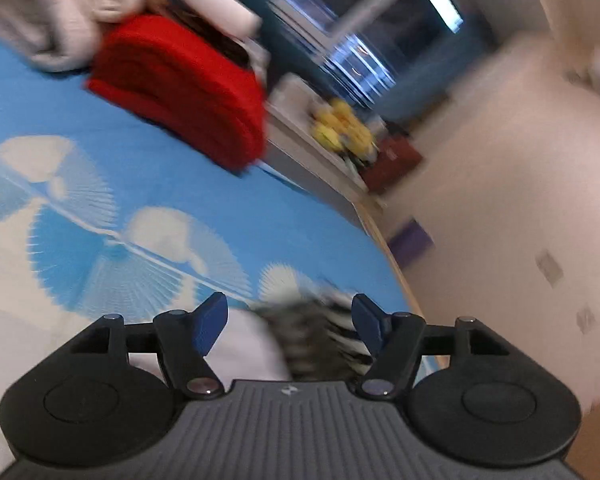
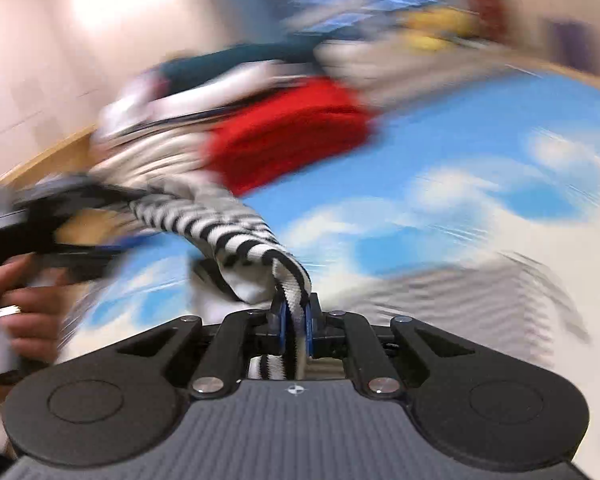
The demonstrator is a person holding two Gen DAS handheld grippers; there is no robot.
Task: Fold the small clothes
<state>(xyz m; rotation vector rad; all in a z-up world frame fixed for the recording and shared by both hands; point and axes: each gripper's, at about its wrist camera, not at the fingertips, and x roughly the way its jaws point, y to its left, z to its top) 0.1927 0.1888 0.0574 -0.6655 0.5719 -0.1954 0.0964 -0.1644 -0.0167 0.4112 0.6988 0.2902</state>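
Closest to my right wrist lens, my right gripper [image 2: 295, 316] is squeezed nearly shut on a bunched edge of the black-and-white striped garment [image 2: 236, 232], the blue pads pinching a thick roll of knit that runs back between them toward the lens. From there the striped cloth arcs up and left across the middle of the frame toward my left gripper [image 2: 112, 220], a dark blur at the left edge with my left hand [image 2: 24, 300] below it on the handle; whether cloth touches those fingers I cannot tell through the smear.

In the left wrist view, my left gripper [image 1: 290, 320] stands wide open with nothing pressed between the pads. A blurred patch of the striped garment [image 1: 320, 336] lies just beyond and below the fingers, low in the frame, on the blue bedsheet [image 1: 180, 184] with its white fan print.

A folded red garment [image 1: 188, 92] sits in the upper left of that view, with a beige knitted piece [image 1: 56, 12] above it, part of a pile of clothes.

I judge the striped piece light, soft and limp: it drapes and sags wherever unsupported and bunches readily. It should not slip much in the pads, being ribbed knit. Best hold is at a hem or corner, two points well apart, so it hangs flat for folding.
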